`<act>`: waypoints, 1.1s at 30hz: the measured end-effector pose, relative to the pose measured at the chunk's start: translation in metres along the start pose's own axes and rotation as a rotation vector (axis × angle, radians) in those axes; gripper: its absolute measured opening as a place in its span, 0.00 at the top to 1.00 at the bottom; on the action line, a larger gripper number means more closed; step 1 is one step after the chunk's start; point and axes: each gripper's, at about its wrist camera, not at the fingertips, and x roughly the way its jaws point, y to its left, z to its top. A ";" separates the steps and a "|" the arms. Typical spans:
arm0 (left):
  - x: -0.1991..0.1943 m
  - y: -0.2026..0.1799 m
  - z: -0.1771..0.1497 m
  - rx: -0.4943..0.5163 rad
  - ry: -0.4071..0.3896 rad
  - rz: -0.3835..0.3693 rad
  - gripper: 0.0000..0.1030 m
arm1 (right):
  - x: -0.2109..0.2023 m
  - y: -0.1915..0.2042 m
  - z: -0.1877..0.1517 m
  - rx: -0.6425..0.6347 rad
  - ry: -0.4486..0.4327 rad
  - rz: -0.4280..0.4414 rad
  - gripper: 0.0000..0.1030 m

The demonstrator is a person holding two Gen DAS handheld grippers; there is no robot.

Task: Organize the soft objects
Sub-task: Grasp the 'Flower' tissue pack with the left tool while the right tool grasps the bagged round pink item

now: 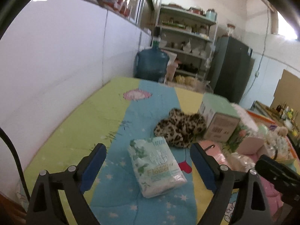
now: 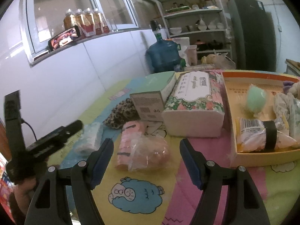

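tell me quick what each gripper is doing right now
left gripper: open, empty, white flower-print tissue pack lying between its fingers
right gripper: open, empty, pink item in clear plastic bag just ahead

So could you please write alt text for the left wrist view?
The open left gripper frames a white tissue pack printed with green leaves, lying untouched on a colourful quilt. Behind it sit a leopard-print plush item and a pale green box.
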 end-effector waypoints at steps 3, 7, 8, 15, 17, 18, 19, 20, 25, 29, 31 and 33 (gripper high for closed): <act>0.012 -0.006 -0.002 0.015 0.042 0.031 0.12 | 0.001 -0.001 -0.001 -0.007 0.000 -0.008 0.28; 0.025 -0.009 -0.002 0.028 0.105 0.044 0.12 | 0.004 -0.004 -0.003 0.006 0.010 -0.001 0.28; 0.029 -0.009 -0.001 0.028 0.126 0.045 0.12 | 0.004 -0.005 -0.003 0.009 0.013 0.000 0.28; 0.040 -0.001 -0.006 -0.007 0.193 0.060 0.21 | 0.007 -0.005 -0.006 0.016 0.039 -0.010 0.28; 0.036 0.000 -0.008 -0.009 0.176 0.068 0.35 | 0.008 -0.006 -0.007 0.020 0.048 -0.016 0.28; 0.035 0.001 -0.009 -0.010 0.170 0.065 0.39 | 0.009 -0.007 -0.007 0.026 0.052 -0.020 0.28; 0.034 0.002 -0.010 -0.009 0.163 0.060 0.46 | 0.009 -0.008 -0.007 0.029 0.056 -0.022 0.28; 0.033 0.002 -0.011 -0.008 0.159 0.051 0.48 | 0.010 -0.008 -0.007 0.032 0.060 -0.024 0.28; 0.020 0.005 -0.014 -0.028 0.122 0.011 0.51 | 0.021 -0.012 -0.004 0.063 0.105 -0.023 0.28; 0.009 0.007 -0.016 -0.045 0.083 -0.015 0.51 | 0.028 -0.012 -0.004 0.064 0.127 -0.028 0.28; 0.006 0.006 -0.017 -0.041 0.076 -0.019 0.51 | 0.031 -0.012 -0.004 0.068 0.139 -0.029 0.28; 0.004 0.006 -0.018 -0.036 0.076 -0.019 0.51 | 0.032 -0.012 -0.005 0.067 0.151 -0.011 0.39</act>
